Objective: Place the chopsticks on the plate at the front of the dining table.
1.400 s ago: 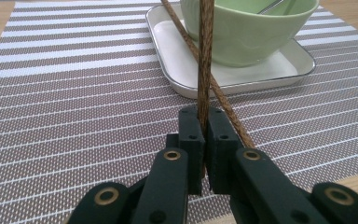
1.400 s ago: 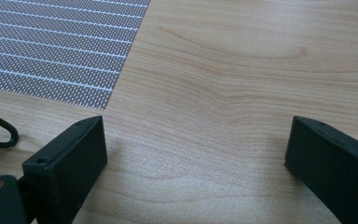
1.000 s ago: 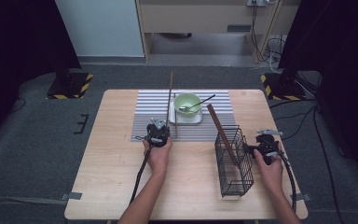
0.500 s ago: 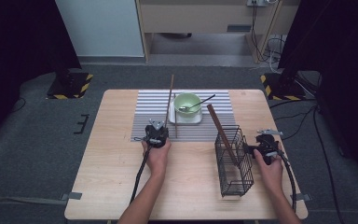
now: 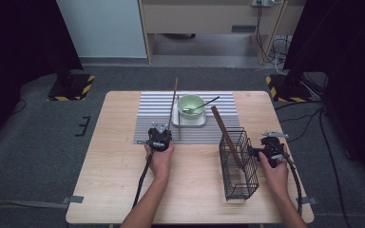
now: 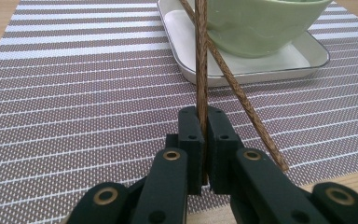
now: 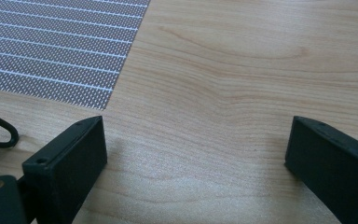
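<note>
Chopstick [image 6: 201, 60] handling is the step in hand: the left gripper [image 6: 204, 122] is clamped on one chopstick near its lower end, just short of the white tray [image 6: 261, 65] that carries the green bowl [image 5: 191, 105]. The stick runs from the jaws up past the bowl's left side. A second chopstick [image 6: 242, 98] lies loose on the striped mat [image 6: 74, 93], crossing under the held one and resting against the tray edge. A third [image 5: 225, 135] already stands slanted in the wire basket [image 5: 239, 164], well to the right of the bowl. The right gripper [image 7: 193, 154] stands with jaws wide apart and nothing between them, over bare counter [image 7: 242, 70] just beside the basket.

Judged from this layout, the likely step is to carry the held chopstick to the basket. To do it well:

- Lift straight up first, so the held stick clears the crossing one and does not drag it.
- Keep the far tip away from the bowl and the spoon [image 5: 202, 105] in it.
- The grip is near one end, so the stick may pivot; move slowly.
- Tip it upright, lower it through the basket mouth, and release only once it rests on the bottom.
</note>
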Demonstrator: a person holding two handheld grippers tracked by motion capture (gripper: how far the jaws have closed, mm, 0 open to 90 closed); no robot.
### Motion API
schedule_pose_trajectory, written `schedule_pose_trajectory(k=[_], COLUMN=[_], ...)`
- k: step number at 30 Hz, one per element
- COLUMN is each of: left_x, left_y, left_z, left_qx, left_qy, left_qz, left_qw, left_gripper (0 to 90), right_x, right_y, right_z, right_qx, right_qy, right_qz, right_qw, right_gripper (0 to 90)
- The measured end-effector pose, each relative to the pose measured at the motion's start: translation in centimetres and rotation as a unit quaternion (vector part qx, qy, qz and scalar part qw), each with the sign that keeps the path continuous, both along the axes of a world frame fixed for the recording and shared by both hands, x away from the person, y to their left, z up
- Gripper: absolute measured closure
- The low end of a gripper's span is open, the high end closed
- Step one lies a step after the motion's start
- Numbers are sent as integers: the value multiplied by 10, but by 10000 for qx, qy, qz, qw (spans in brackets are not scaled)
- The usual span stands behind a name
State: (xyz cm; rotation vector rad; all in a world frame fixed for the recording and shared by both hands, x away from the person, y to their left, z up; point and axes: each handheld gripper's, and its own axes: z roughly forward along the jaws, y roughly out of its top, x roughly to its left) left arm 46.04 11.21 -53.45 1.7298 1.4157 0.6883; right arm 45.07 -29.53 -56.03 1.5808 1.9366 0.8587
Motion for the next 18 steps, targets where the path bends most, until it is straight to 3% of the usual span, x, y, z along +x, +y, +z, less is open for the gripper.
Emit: schedule_pose_trajectory(k=[12,18], left_x=[-6,-6], left_y=[-2,-2], left_z=[-3,-4], left_qx=[-2,-8], left_qy=[-217,-197], left_qz=[87,90], left_qw=[9997,9998], left_gripper=[857,852], right_x=[0,0], right_y=[0,0], right_z=[0,0], right_qx=[2,1], right_qy=[0,0], right_qz=[-2,-2], right_qw=[10000,10000], right_gripper=[54,55])
